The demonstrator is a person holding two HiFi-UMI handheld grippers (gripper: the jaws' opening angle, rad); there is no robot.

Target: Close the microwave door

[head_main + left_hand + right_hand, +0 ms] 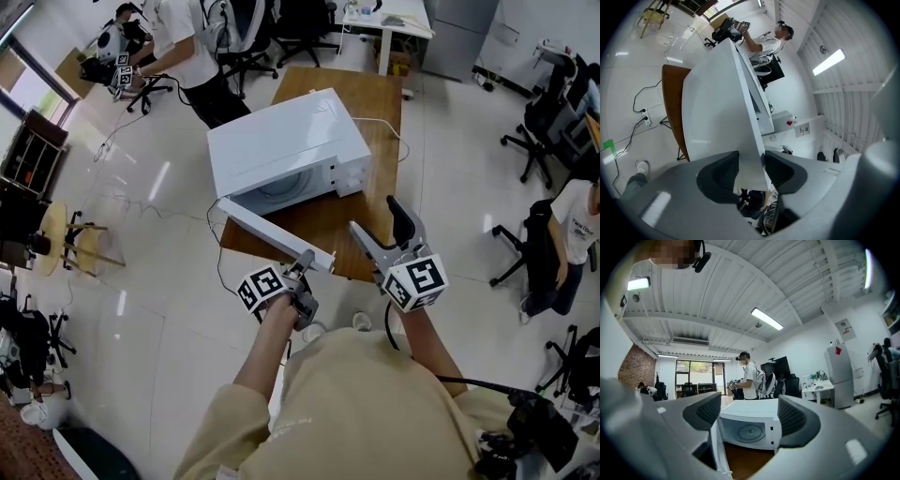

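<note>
A: Where did we see the door [272, 232]?
B: Swung out from the microwave [286, 141] on the counter [375, 103], with the hinge far-left and the free end toward us. The left claw [305, 262] pinched that free edge.
A: And the right claw [375, 217]?
B: Wide and empty, just beside. We judged the left should push toward the microwave front.

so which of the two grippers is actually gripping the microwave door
The left gripper: its jaws clamp the open microwave door. The right gripper stands open, holding nothing.
</note>
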